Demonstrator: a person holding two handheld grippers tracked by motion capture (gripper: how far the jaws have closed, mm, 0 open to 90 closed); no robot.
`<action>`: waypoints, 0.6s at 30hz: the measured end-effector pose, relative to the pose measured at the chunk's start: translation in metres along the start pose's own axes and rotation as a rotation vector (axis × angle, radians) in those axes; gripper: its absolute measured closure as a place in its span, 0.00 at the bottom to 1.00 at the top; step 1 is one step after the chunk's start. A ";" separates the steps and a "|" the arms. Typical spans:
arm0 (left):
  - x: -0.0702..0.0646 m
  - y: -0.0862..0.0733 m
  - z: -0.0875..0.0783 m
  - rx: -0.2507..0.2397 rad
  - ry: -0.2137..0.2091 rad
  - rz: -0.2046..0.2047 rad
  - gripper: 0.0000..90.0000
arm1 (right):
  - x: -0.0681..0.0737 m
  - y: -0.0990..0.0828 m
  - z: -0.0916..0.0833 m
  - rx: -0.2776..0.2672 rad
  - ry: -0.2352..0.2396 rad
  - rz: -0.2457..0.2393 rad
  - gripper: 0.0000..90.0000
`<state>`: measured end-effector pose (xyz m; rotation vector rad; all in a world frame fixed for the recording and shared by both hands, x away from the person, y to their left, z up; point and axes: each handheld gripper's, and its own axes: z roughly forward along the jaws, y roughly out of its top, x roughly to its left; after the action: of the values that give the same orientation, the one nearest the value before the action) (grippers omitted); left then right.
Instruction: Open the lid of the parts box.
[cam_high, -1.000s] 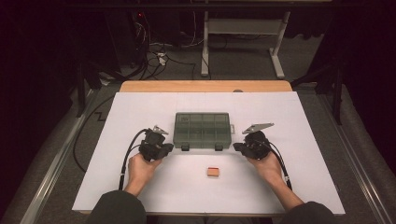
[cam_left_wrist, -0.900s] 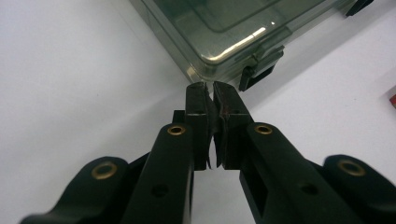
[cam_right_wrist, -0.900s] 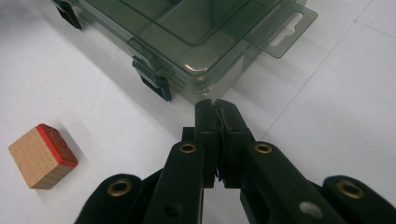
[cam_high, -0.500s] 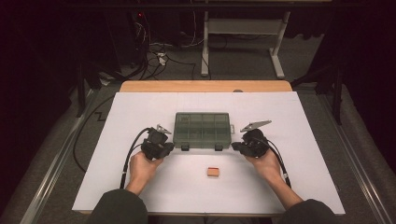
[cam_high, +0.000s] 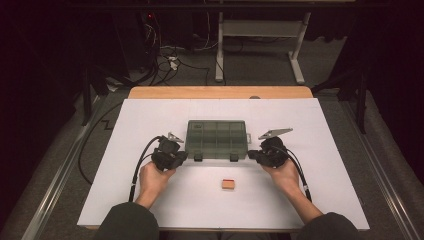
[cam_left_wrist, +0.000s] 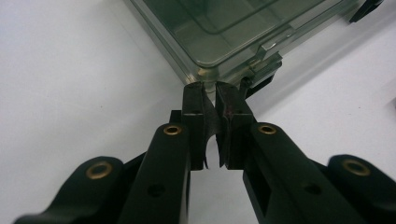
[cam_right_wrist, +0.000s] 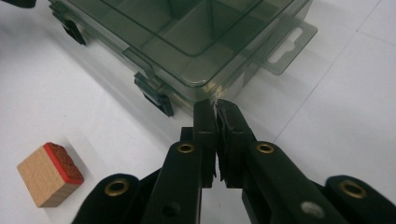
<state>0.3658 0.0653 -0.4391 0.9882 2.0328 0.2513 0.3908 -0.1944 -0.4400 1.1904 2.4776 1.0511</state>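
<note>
While the smoky clear compartment box (cam_high: 217, 139) lay lid-down-shut at mid white surface (cam_high: 320, 200), the left gripper (cam_left_wrist: 210, 95) sat w/ jaws clenched on nothing, tips right at the box's near left corner, by a black latch (cam_left_wrist: 261, 80). Right gripper (cam_right_wrist: 217, 109), jaws likewise pressed together & empty, met the box's near right corner, beside the hang tab (cam_right_wrist: 289, 44). Wooden stamp block (cam_right_wrist: 49, 173) w/ red face lay apart, nearer the person, between both hands.
</note>
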 end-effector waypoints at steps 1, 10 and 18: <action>0.002 0.001 0.000 -0.003 -0.022 0.039 0.91 | 0.001 0.001 0.000 0.000 -0.002 0.000 0.96; -0.005 0.005 -0.004 -0.027 -0.041 0.019 0.85 | 0.001 0.007 -0.002 -0.029 -0.005 0.006 0.94; -0.018 0.012 0.003 -0.094 -0.047 0.044 0.64 | 0.002 0.019 -0.005 -0.058 -0.016 0.015 0.92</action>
<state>0.3809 0.0599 -0.4240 0.9727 1.9400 0.3411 0.3987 -0.1881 -0.4233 1.1981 2.4128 1.1045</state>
